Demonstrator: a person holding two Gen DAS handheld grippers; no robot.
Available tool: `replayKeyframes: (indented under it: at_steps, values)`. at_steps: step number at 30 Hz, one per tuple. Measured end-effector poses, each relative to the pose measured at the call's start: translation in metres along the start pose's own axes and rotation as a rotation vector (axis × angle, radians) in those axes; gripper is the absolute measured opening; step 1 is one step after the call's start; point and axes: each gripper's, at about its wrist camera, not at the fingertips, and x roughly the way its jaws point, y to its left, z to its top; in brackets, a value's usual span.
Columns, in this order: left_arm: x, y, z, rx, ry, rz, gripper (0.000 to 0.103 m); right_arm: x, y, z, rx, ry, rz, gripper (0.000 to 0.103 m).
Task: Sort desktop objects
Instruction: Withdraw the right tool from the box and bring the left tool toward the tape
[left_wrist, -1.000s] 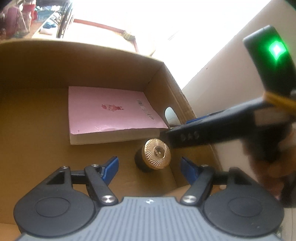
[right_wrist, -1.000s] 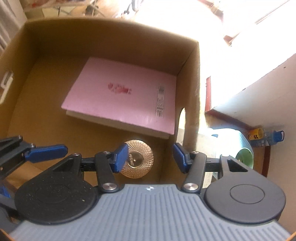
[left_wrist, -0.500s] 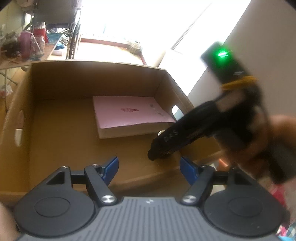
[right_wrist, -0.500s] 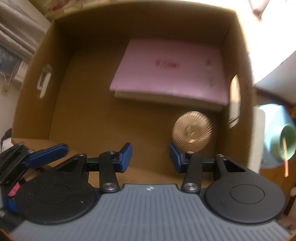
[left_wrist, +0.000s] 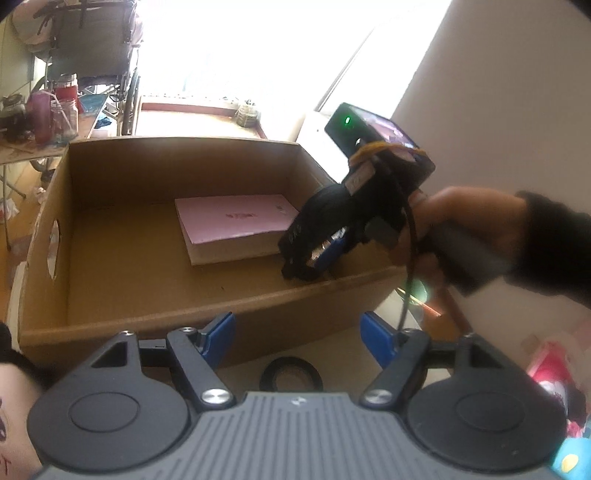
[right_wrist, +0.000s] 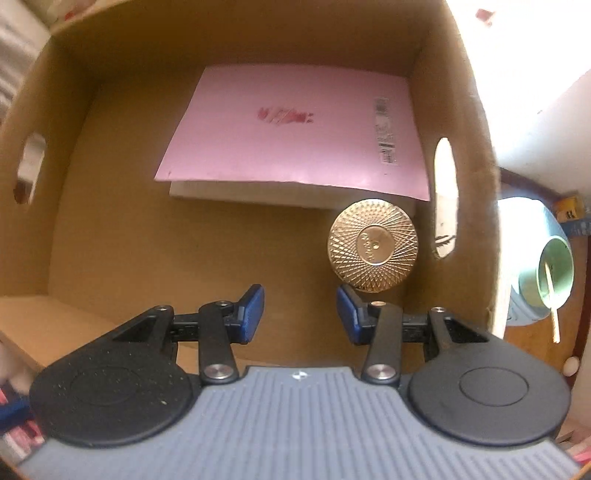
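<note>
Left gripper (left_wrist: 297, 334) pulled back out of the cardboard box (left_wrist: 155, 317), now outside its near wall with a black tape roll (left_wrist: 290, 373) showing just below. Right gripper (right_wrist: 300, 312) swung to point straight down into the box, jaws narrower than a second ago, empty. Gold-lidded jar (right_wrist: 373, 245) no longer between them, now off past the right fingertip.

Left wrist view just outside the cardboard box (left_wrist: 147, 314), angled down across it toward twelve o'clock, right wrist view close above, facing straight down, both sharing the pink book (left_wrist: 236, 218) (right_wrist: 295, 129).
</note>
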Motion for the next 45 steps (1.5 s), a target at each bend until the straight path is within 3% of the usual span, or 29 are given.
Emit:
replayKeyframes:
  at_steps: [3, 7, 11, 17, 23, 27, 32, 42, 45]
  values:
    - [-0.005, -0.003, -0.011, 0.013, 0.010, 0.018, 0.077, -0.018, -0.006, -0.010, 0.047, -0.055, 0.012, 0.044]
    - [-0.011, -0.004, -0.027, 0.024, 0.017, 0.059, 0.077, -0.060, -0.020, -0.039, 0.105, -0.176, 0.123, 0.046]
    - [-0.021, -0.004, -0.045, 0.030, 0.011, 0.102, 0.077, -0.094, -0.046, -0.099, 0.186, -0.335, 0.217, 0.052]
    - [-0.034, -0.013, -0.064, 0.017, -0.013, 0.141, 0.081, -0.136, -0.060, -0.203, 0.189, -0.564, 0.202, 0.073]
    - [-0.042, -0.032, -0.078, 0.007, -0.079, 0.183, 0.084, -0.139, -0.060, -0.259, 0.155, -0.583, 0.218, 0.079]
    - [-0.048, -0.040, -0.084, 0.026, -0.117, 0.229, 0.086, -0.131, -0.053, -0.267, 0.137, -0.579, 0.190, 0.086]
    - [-0.054, -0.042, -0.092, 0.033, -0.126, 0.220, 0.089, -0.132, -0.037, -0.267, 0.074, -0.607, 0.151, 0.102]
    - [-0.060, -0.053, -0.099, 0.063, -0.183, 0.197, 0.091, -0.132, -0.012, -0.261, -0.060, -0.647, 0.110, 0.102]
    - [-0.050, -0.050, -0.095, 0.058, -0.190, 0.212, 0.093, -0.123, -0.005, -0.250, -0.089, -0.624, 0.044, 0.102]
